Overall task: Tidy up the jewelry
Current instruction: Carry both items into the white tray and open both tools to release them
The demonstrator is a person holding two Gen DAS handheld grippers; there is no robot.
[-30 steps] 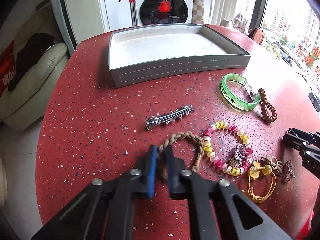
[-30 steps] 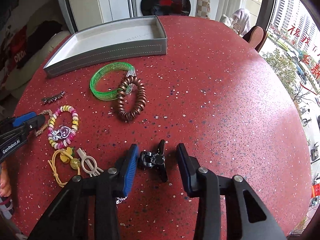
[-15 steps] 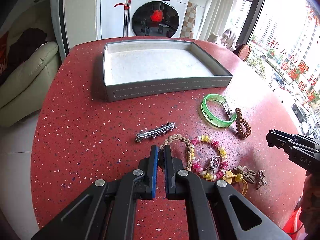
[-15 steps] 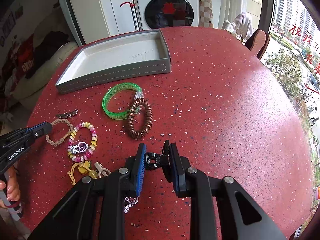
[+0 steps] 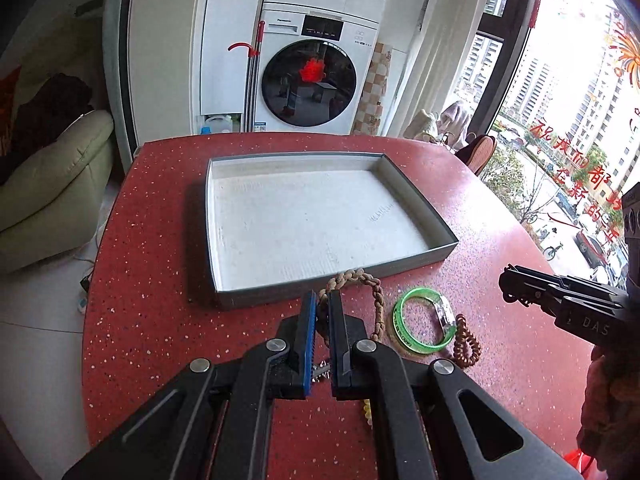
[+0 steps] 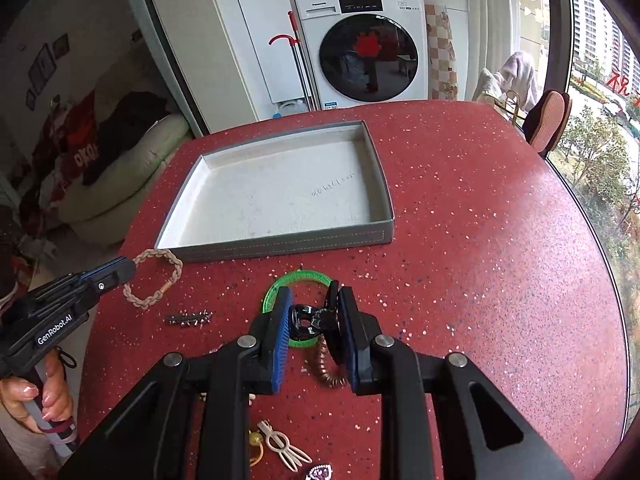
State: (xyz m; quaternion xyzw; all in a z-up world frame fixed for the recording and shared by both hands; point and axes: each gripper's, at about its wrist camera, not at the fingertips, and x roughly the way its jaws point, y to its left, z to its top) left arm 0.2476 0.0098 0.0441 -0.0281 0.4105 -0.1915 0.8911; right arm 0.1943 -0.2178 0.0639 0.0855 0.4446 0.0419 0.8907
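My left gripper (image 5: 322, 300) is shut on a tan braided bracelet (image 5: 376, 292), which hangs from the pads above the red table, just in front of the grey tray (image 5: 260, 296). The right wrist view shows that left gripper (image 6: 120, 270) at the left with the braided bracelet (image 6: 160, 280) dangling from its tip. My right gripper (image 6: 314, 304) is shut on a black claw clip (image 6: 310, 320), held up over the green bangle (image 6: 300, 278). The white-lined tray (image 6: 280, 246) lies beyond both grippers with nothing in it.
On the table lie the green bangle (image 5: 404, 336), a brown coil hair tie (image 6: 326, 368), a silver barrette (image 6: 188, 317), a cream hair clip (image 6: 286, 448) and a yellow tie (image 6: 256, 440). The right gripper (image 5: 508, 280) enters at the right. A washing machine and sofa stand beyond the table.
The right gripper shut on the black clip. Both grippers then rose off the table with the clip and the braided bracelet and tipped up toward the tray.
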